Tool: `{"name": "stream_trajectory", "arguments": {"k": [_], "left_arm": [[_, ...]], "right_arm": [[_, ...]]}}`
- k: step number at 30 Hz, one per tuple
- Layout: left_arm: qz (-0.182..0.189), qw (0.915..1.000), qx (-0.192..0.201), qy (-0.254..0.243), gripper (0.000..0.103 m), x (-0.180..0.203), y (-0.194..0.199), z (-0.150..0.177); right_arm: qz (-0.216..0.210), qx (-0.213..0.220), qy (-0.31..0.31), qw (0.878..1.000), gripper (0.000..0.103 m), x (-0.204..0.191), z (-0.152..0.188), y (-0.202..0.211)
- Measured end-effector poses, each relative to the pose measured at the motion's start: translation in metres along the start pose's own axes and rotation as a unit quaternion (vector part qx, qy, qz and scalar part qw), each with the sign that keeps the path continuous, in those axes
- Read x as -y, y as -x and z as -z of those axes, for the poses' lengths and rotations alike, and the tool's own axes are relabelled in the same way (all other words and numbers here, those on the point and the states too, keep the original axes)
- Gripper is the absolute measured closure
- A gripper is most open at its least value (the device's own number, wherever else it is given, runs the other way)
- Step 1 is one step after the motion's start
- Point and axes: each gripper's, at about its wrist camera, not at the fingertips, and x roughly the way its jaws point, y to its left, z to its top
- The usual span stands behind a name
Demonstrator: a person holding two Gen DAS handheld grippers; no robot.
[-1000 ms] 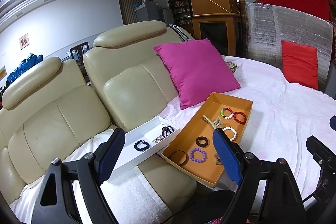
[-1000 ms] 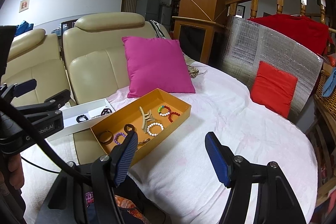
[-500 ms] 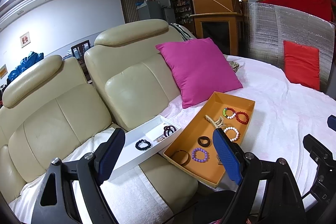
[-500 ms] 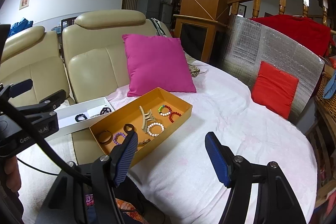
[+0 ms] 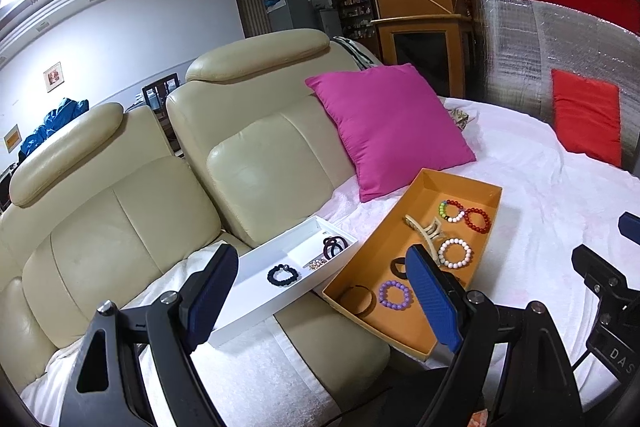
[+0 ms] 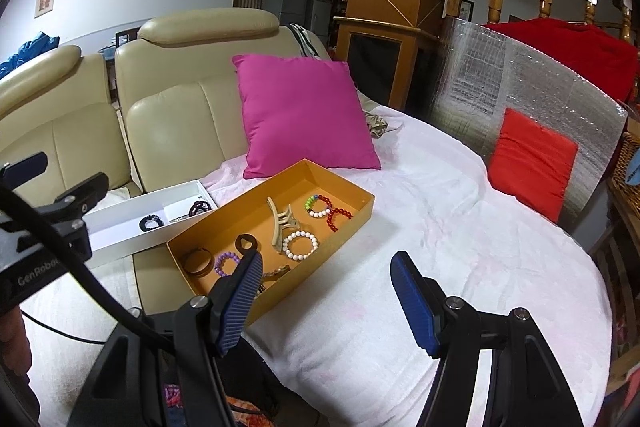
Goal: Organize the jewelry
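A cream leather sofa (image 5: pixel 120 195) fills the space ahead and to the left of the left gripper (image 5: pixel 324 291), and a surface under a white cloth (image 6: pixel 460 227) spreads ahead and to the right of the right gripper (image 6: pixel 324 295). A magenta cushion (image 6: pixel 304 115) leans on the sofa back, far ahead of both grippers, with a red cushion (image 6: pixel 532 163) off to the right against a silver foil panel (image 6: pixel 520 83). Just ahead of the right gripper's left finger lies an orange tray (image 6: pixel 352 223); beside it, further left, a white tray (image 5: pixel 256 291) sits directly ahead between the left gripper's fingers. The orange tray holds a beige hair claw (image 6: pixel 280 223), a white bead bracelet (image 6: pixel 301 245), a red bead bracelet (image 6: pixel 338 217), a multicoloured bead bracelet (image 6: pixel 318 207), a purple bead bracelet (image 6: pixel 226 263), a brown bangle (image 6: pixel 198 261) and a black ring (image 6: pixel 245 242). The white tray holds a dark bead bracelet (image 5: pixel 283 273) and a black hair tie (image 5: pixel 334 246). Both grippers stand spread apart with nothing between their fingers.
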Motion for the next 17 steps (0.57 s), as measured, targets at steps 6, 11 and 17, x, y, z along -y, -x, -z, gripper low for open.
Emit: {"name": "stream_trajectory", "arguments": {"k": [6, 11, 17], "left_arm": [[-0.011, 0.9999, -0.009, 0.003, 0.017, -0.001, -0.013, -0.003], [-0.018, 0.9997, -0.014, 0.003, 0.017, 0.000, -0.026, -0.005], [-0.001, 0.9997, -0.014, -0.019, 0.017, 0.029, -0.044, -0.011]], "right_arm": [[-0.014, -0.006, 0.003, 1.000, 0.033, -0.005, -0.008, -0.020], [-0.021, -0.015, 0.002, 1.000, 0.033, -0.005, -0.012, -0.042], [-0.024, -0.016, -0.034, 0.999, 0.033, 0.017, -0.010, -0.065]]}}
